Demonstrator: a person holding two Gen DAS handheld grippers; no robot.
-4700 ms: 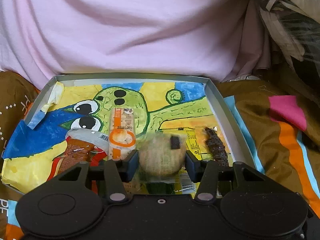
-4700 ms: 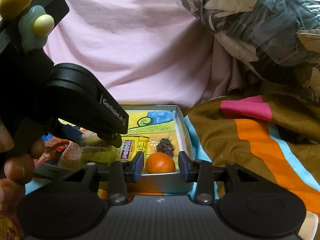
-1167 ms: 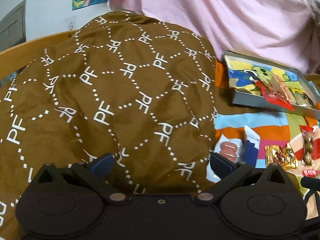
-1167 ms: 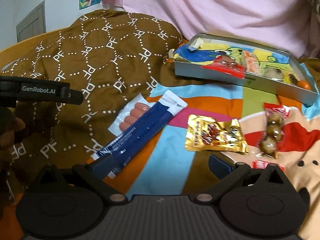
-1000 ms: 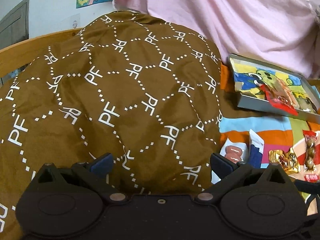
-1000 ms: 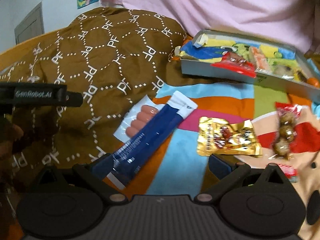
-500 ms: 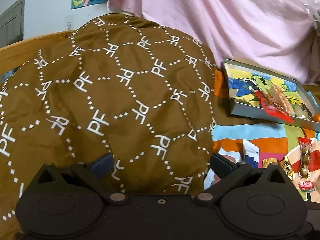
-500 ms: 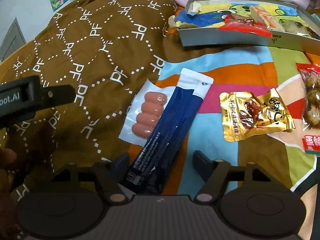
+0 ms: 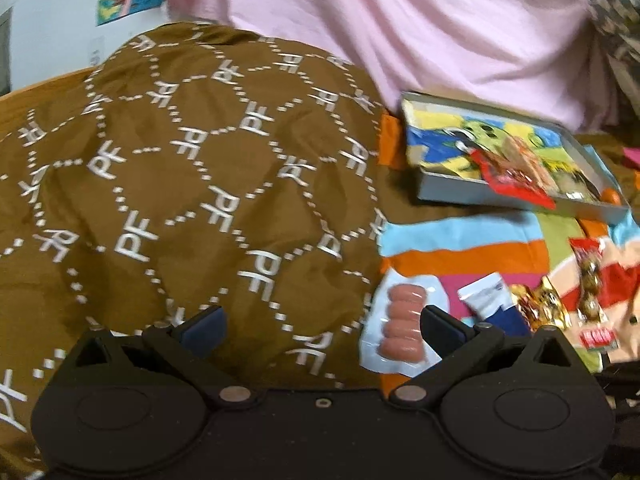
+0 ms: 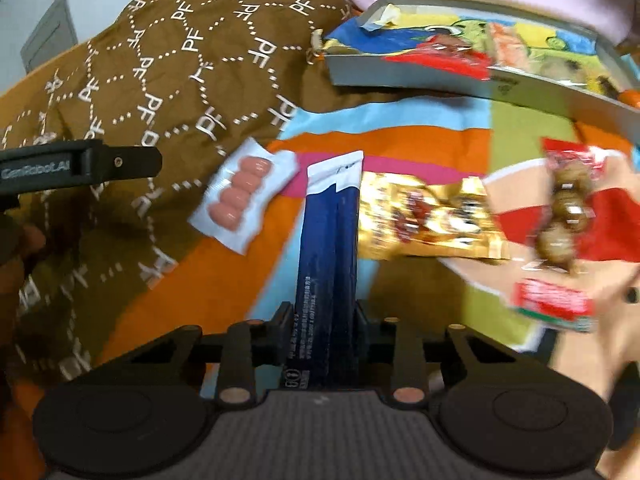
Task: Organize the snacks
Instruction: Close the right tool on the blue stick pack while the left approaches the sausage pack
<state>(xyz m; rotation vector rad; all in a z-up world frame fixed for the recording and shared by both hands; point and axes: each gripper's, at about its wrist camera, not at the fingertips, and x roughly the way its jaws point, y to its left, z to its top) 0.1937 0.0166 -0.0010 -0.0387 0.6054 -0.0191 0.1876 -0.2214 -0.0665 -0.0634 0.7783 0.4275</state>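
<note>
A long dark-blue snack packet (image 10: 328, 232) lies on the striped blanket, its near end between the fingers of my right gripper (image 10: 324, 316). The jaws are closing and the pads touch the packet's two sides. Left of it is a clear sausage pack (image 10: 240, 196), to the right a gold packet (image 10: 424, 216) and a red packet of brown balls (image 10: 568, 200). The grey tray (image 10: 400, 76) with the cartoon lining holds several snacks at the back. My left gripper (image 9: 320, 320) hangs open over the brown quilt, and the sausage pack (image 9: 400, 328) lies just inside its right finger.
A brown quilt (image 9: 180, 180) printed with "PF" bulges over the left half. Pink cloth (image 9: 400, 20) rises behind the tray (image 9: 480, 194). A small orange (image 9: 610, 196) sits in the tray's right corner. The left gripper's body (image 10: 80, 164) juts in at the left of the right wrist view.
My right gripper has moved in over the blue packet and its jaws have narrowed from wide open to the packet's sides. The left gripper drifted a little; the sausage pack shows more.
</note>
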